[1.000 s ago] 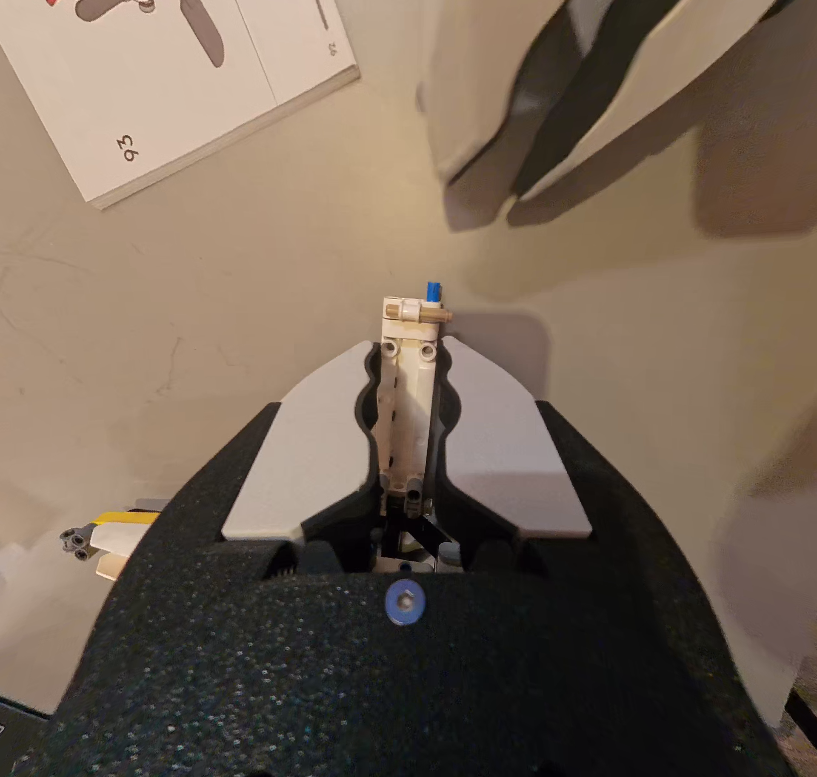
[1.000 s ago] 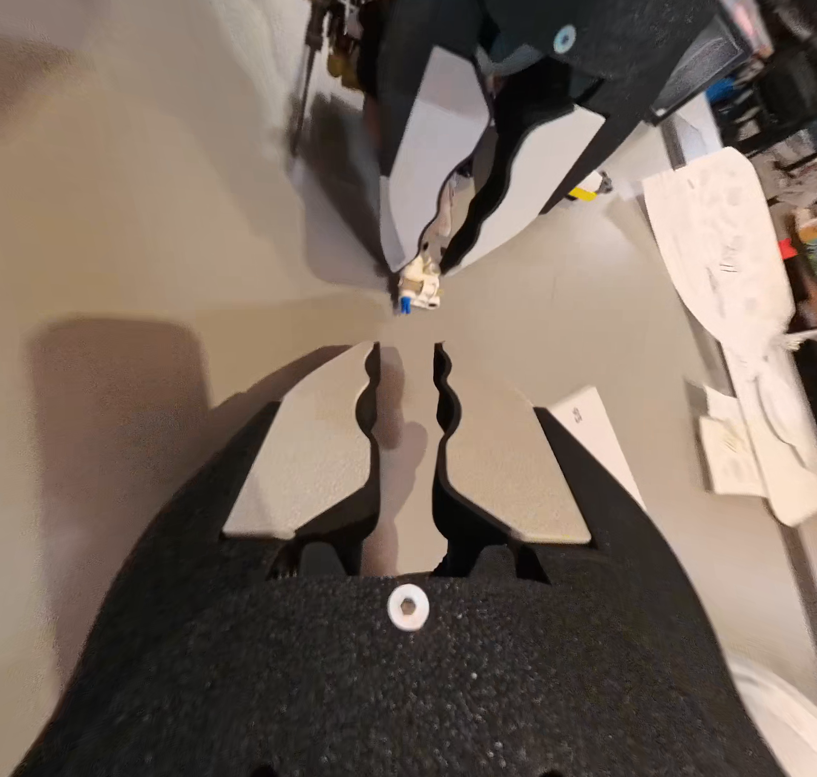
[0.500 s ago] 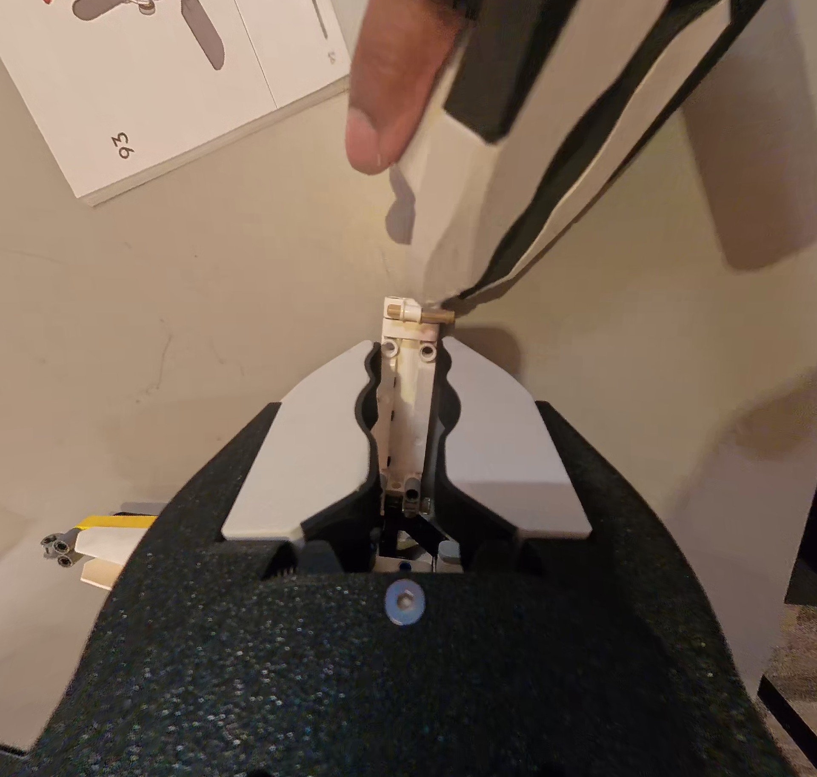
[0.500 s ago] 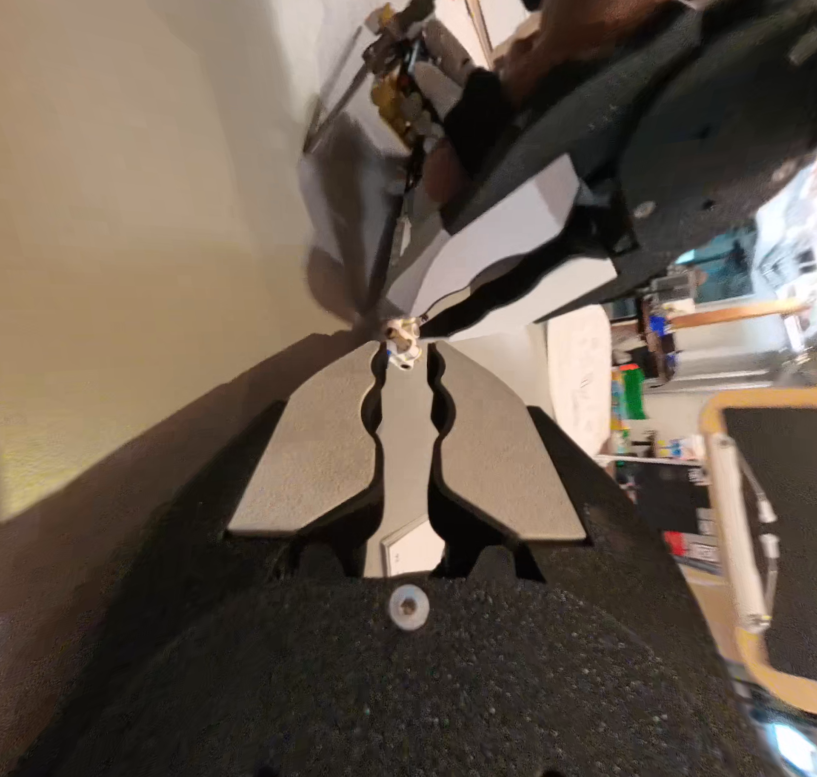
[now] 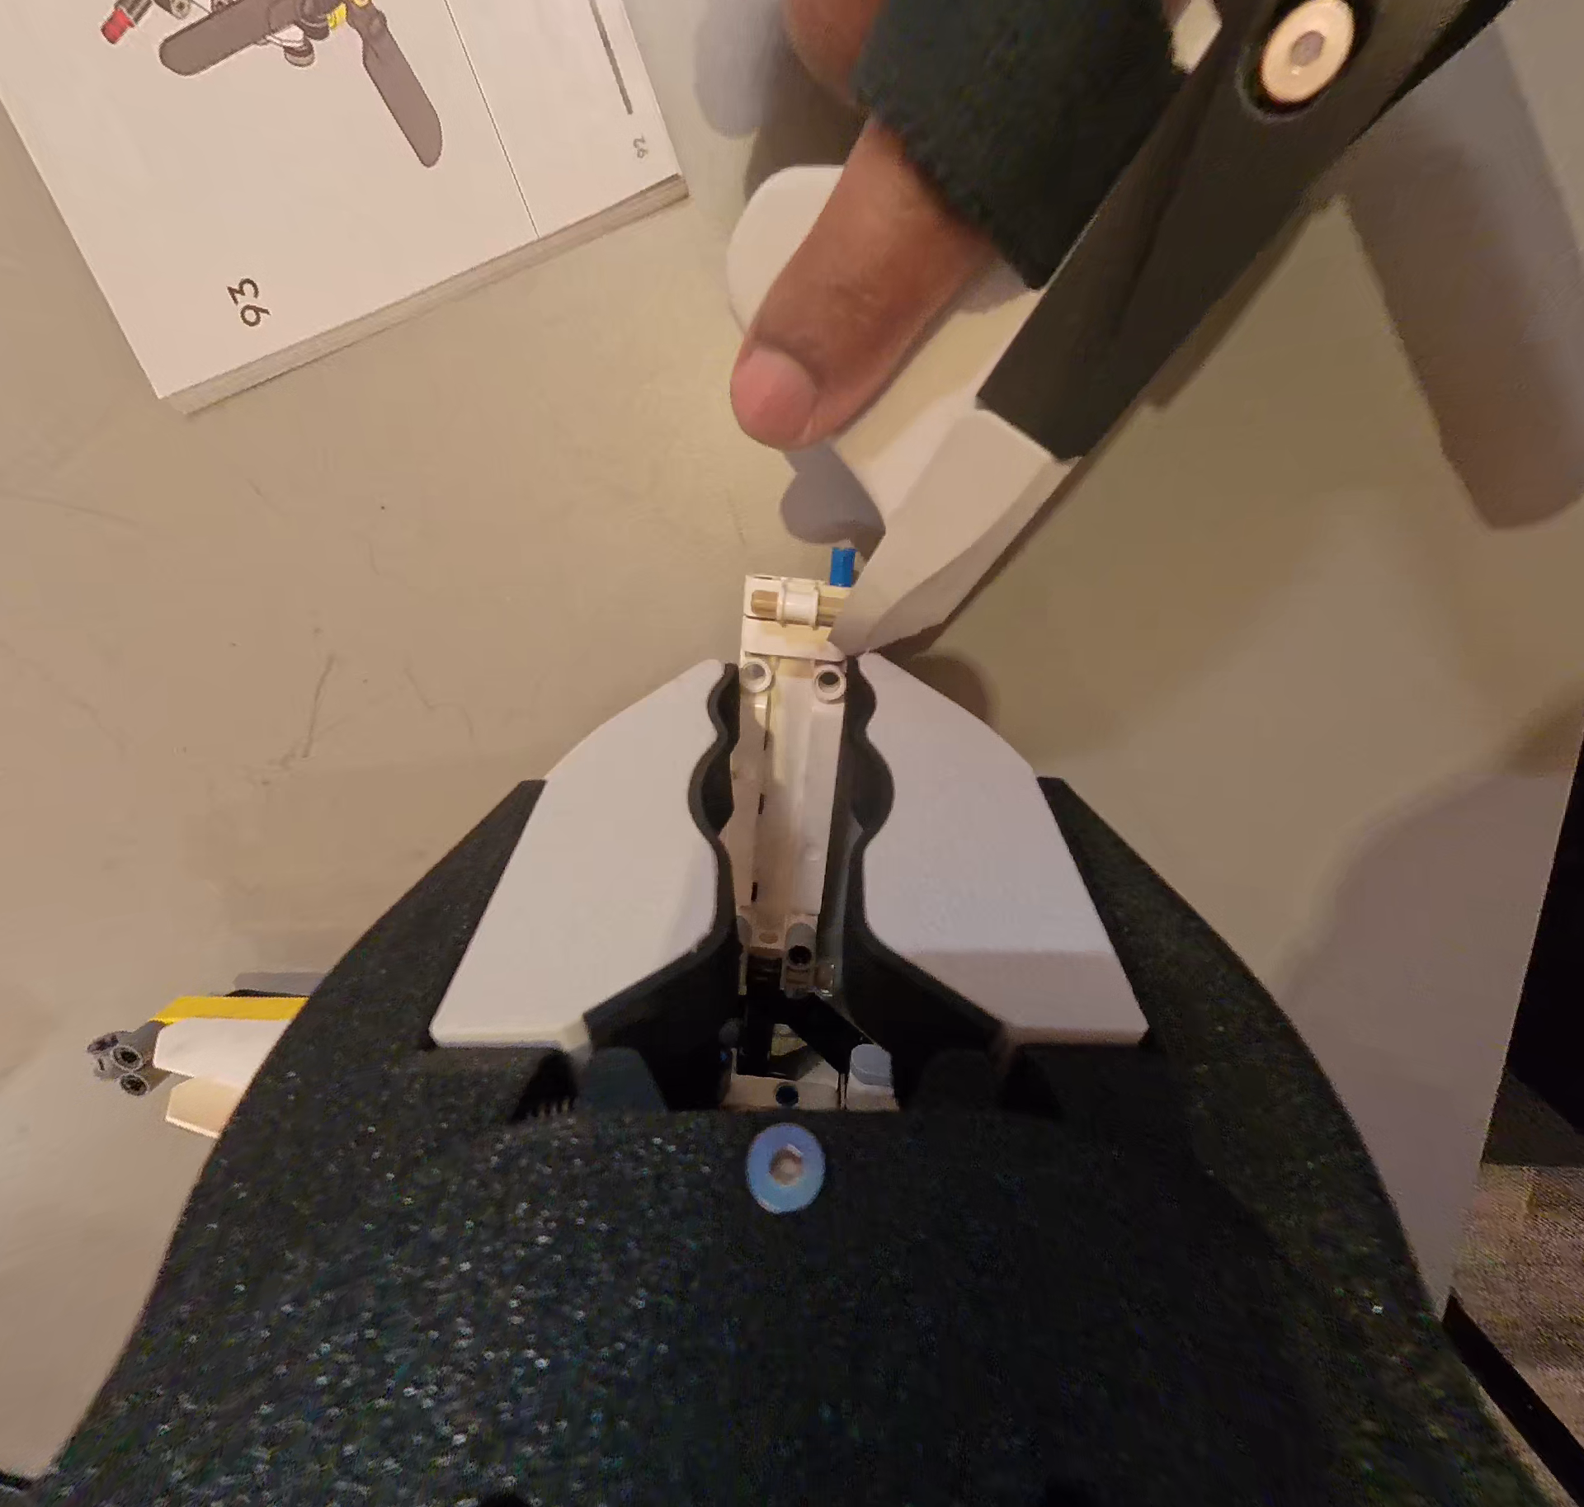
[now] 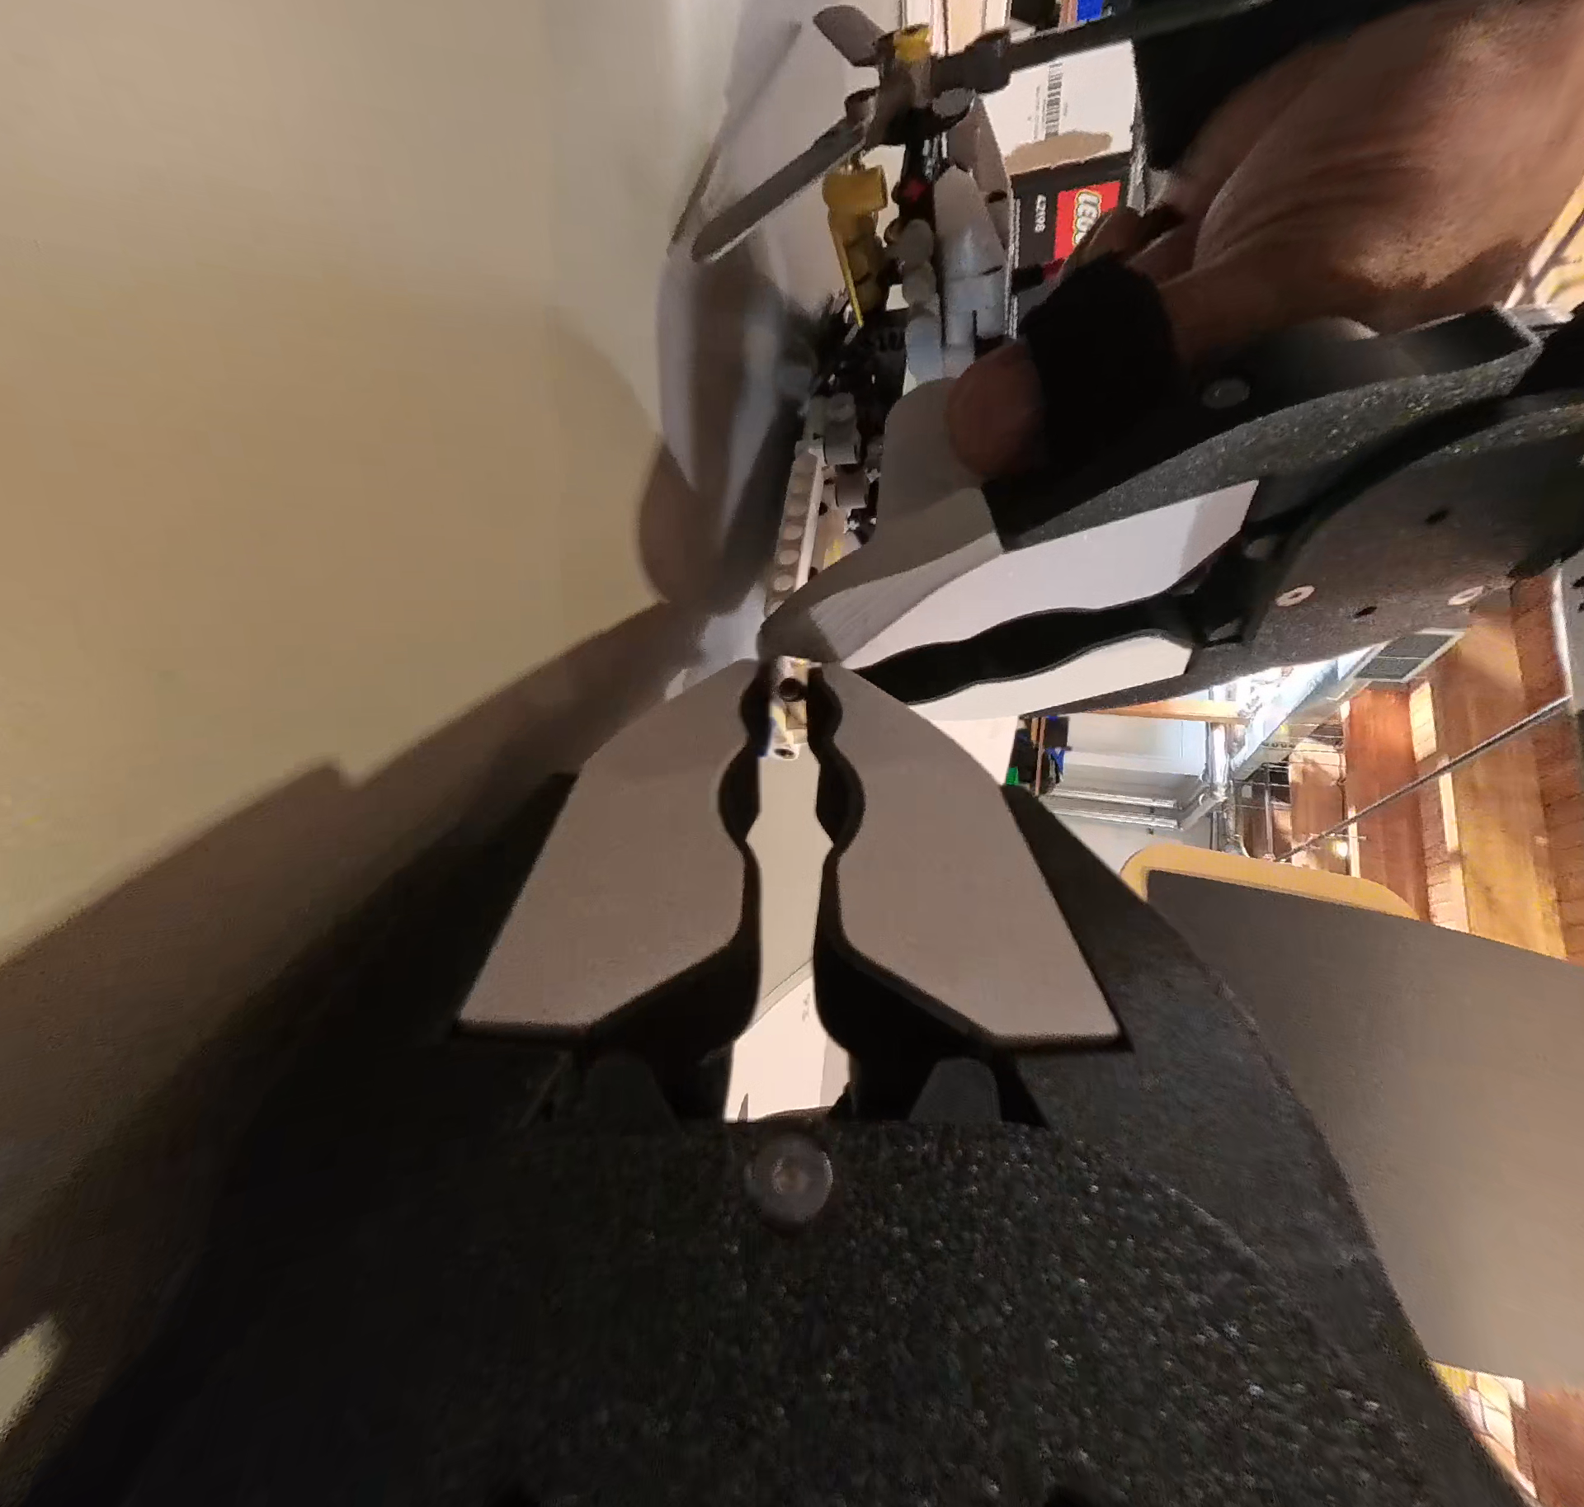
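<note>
White brick assembly (image 5: pixel 793 789) sits lengthwise between the left gripper (image 5: pixel 793 677) pads, both pads pressed on its sides, jaws narrow. Its far end sticks out past the fingertips, w/ a tan cross pin (image 5: pixel 793 605) and a small blue pin (image 5: pixel 843 566) on top.

Right gripper (image 6: pixel 784 695) comes in from upper right in the left view, tilted down, fingertips at the tan pin end just beside the blue pin. In its own view the jaws are nearly closed around that small end piece (image 6: pixel 784 720); pads look to touch it, though blur makes that uncertain.

A finger (image 5: pixel 823 335) in a black sleeve lies along the right gripper's upper side. An open booklet (image 5: pixel 343 137) lies upper left on the beige table (image 5: pixel 429 566); another brick part (image 5: pixel 171 1054) sits lower left.
</note>
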A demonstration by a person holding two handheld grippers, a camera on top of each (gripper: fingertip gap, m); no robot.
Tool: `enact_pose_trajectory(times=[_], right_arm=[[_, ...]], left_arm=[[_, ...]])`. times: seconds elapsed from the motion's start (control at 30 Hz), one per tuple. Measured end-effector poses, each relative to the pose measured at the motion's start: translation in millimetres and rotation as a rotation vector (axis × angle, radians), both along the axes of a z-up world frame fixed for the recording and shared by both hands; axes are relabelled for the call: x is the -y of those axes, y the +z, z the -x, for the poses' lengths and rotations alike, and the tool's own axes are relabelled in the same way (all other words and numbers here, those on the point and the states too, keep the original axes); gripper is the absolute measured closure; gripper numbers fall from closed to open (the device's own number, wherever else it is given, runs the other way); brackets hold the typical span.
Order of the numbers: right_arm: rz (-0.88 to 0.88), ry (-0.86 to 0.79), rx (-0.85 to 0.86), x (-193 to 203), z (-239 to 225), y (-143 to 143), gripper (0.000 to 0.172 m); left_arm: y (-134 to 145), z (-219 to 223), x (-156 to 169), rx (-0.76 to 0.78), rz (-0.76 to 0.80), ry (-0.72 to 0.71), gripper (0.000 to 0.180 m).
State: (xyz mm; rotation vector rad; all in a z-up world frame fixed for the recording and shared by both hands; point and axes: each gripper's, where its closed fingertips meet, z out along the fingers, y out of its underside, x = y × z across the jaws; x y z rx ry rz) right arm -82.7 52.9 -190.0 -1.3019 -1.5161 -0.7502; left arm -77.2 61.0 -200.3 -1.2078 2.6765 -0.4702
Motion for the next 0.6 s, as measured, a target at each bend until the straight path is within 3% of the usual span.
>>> enact_pose_trajectory(times=[0.37,0.6], right_arm=[[-0.004,0.015,-0.010,2.6,3.5,4.1,0.166],[0.008,0.019,-0.006,5.2,3.9,3.2,0.167]], left_arm=[[-11.3,5.1,-5.9,-0.044,-0.127,-0.067,0.148],[-14.3,5.7,-0.9,-0.084,-0.113,-0.119,0.152]])
